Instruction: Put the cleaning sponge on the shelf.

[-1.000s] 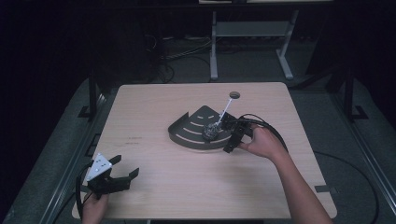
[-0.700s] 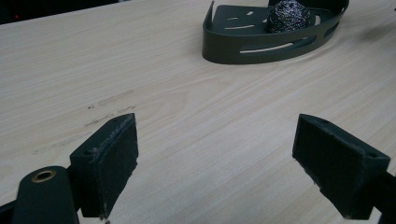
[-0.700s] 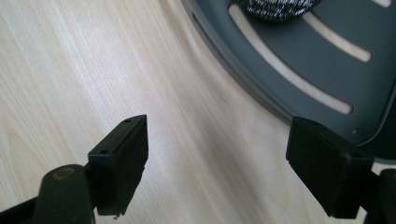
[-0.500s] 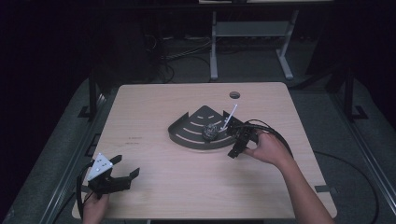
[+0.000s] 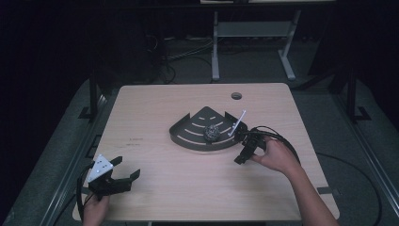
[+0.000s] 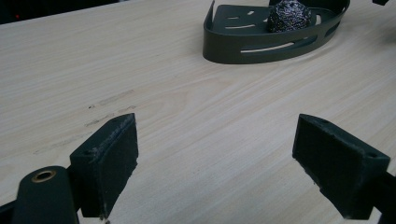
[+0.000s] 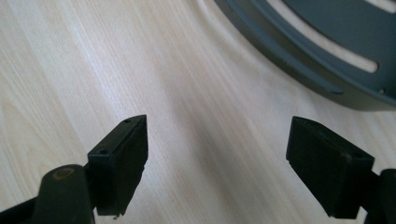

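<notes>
A dark grey quarter-round basket lies at the middle of the wooden table. A dark metal scourer ball rests inside it. A thin white stick leans over the basket's right rim. My right gripper hovers just off the basket's front right corner, open, with bare wood between its jaws. In the right gripper view the basket's curved rim passes at the upper right. My left gripper stands open near the front left corner. It looks toward the basket and the scourer from its own view.
The table has a round cable hole near its far edge. Black cable loops beside my right hand. A white metal stand sits on the dark floor beyond the table.
My right gripper has drawn back from over the basket toward the near right and a little lower. The white stick stays leaning at the rim. The left gripper has kept still.
</notes>
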A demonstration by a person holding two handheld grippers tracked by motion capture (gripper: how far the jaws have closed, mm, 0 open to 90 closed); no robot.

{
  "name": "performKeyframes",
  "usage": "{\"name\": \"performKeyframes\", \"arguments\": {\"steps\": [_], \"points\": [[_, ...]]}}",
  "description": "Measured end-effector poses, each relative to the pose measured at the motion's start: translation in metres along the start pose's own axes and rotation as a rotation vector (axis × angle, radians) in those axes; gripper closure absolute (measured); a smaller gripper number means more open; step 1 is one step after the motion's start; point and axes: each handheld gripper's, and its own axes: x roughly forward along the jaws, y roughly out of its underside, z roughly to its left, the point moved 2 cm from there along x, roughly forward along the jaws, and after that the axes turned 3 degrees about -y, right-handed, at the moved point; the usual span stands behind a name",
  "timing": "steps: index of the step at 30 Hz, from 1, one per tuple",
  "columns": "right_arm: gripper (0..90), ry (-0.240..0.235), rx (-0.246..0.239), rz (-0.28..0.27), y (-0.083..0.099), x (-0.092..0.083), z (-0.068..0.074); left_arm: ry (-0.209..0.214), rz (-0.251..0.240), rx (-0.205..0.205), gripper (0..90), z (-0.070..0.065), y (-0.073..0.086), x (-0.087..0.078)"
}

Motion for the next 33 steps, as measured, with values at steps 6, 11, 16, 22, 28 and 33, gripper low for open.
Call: {"name": "performKeyframes", "arguments": {"steps": [6,11,16,22,28,33], "points": [[20.2,-0.001,0.004,-0.004,0.007,0.002,0.002,-0.003,-0.004,-0.004,13.7,0.0,0.0,0.0],[20.3,0.0,0.007,-0.002,0.014,0.004,0.004,-0.001,-0.002,0.0,13.7,0.0,0.0,0.0],[20.3,-0.004,0.013,-0.009,0.02,0.004,0.007,-0.001,-0.002,-0.001,13.7,-0.001,-0.001,0.001],[20.2,-0.003,0.018,-0.02,0.03,0.004,0.009,0.002,0.0,0.001,13.7,-0.002,-0.001,0.001],[20.2,-0.006,0.028,-0.025,0.04,0.007,0.011,0.003,-0.003,0.001,13.7,-0.003,-0.001,0.002],[20.2,-0.006,0.036,-0.035,0.046,0.008,0.014,0.006,0.0,0.005,13.7,-0.003,-0.002,0.003]]}}
